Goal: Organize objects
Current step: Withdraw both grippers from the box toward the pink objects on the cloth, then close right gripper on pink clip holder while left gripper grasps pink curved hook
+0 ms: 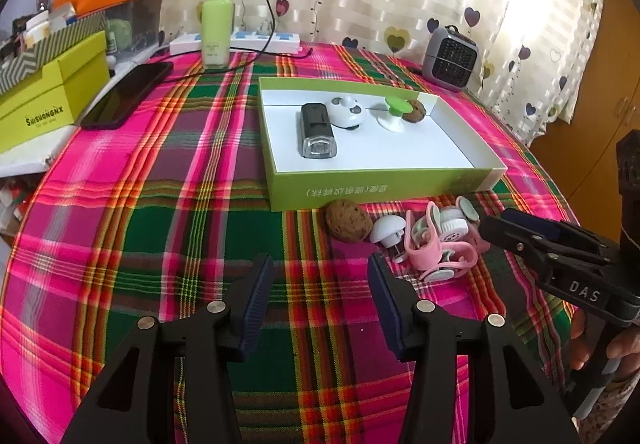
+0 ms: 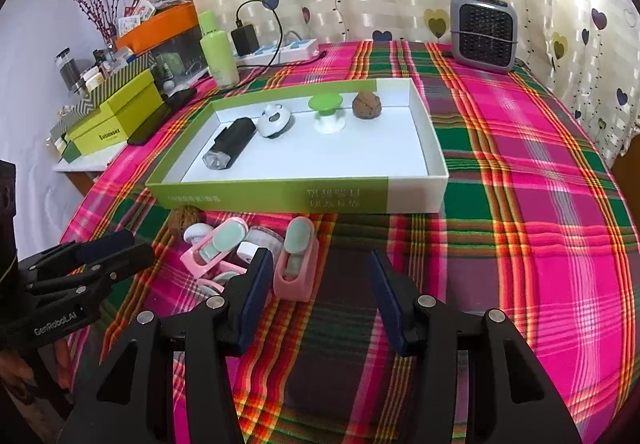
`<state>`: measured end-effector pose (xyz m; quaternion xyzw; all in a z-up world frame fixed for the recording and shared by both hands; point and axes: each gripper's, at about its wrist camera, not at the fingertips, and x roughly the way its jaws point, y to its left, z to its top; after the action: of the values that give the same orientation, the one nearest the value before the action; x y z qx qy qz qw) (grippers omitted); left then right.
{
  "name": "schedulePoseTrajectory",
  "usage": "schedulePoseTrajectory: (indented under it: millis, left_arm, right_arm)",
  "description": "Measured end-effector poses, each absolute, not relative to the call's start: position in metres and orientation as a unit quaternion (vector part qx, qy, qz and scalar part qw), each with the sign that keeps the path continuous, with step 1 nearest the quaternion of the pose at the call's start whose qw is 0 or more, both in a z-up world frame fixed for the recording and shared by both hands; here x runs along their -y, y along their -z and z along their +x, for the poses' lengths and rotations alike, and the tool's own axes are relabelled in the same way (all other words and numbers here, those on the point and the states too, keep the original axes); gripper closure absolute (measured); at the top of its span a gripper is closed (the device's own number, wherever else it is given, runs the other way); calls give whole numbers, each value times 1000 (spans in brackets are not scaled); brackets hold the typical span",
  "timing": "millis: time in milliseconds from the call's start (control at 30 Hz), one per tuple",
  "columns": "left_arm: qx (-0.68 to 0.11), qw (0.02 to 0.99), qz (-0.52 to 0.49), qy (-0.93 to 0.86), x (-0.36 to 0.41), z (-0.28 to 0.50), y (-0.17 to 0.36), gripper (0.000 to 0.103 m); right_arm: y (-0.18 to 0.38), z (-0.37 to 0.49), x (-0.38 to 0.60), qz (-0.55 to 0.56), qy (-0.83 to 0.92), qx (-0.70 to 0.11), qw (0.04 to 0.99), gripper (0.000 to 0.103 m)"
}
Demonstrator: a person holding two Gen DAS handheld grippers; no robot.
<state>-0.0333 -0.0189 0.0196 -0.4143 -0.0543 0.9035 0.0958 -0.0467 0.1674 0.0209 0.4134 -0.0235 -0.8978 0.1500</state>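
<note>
Sorting is half done: four items sit in the tray [image 2: 434, 148]. Both grippers, left [image 1: 320, 284] and right [image 2: 318, 280], are held released (nothing grasped). Pink clip cluster [image 2: 256, 256] is judged next; a closer approach is needed.

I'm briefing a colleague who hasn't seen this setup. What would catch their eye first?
The loud pink-and-green plaid tablecloth fills both views. On it lies an open green-and-white box holding a black light, two white gadgets and a walnut. A pink-and-white clutter sits just in front, between the open left tongs and right tongs.
</note>
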Motion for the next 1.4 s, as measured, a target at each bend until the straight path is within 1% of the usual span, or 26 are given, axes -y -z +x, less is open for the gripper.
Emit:
schedulePoseTrajectory:
  millis: [633,700,767,900,967,1000,1400]
  left_arm:
    - [65,120,-424,-895,11,-39,-16,55]
    - [66,126,-424,-894,8,-38,-17,55]
    - [65,131,-422,-895,5,-37,-19,55]
    - [69,138,-423,-893,3,-37,-20,55]
    - [75,146,-426,-890,1,-38,-21,55]
    - [75,146,-427,-889,0,-39,-21,55]
    - [75,171,-434,-881,-22,-45,-21,55]
  right_arm:
    - [-11,-59,-166,430,889,19,153,53]
    - [-10,-58,-164,430,890,10,153,58]
    - [-10,-58,-162,430,890,2,153,65]
    - [-10,-57,-161,430,889,-6,156,71]
    - [-11,-56,-161,430,889,-9,159,82]
    - [-11,-56,-161,429,889,-10,159,84]
    - [-14,-50,-176,424,895,-22,134,84]
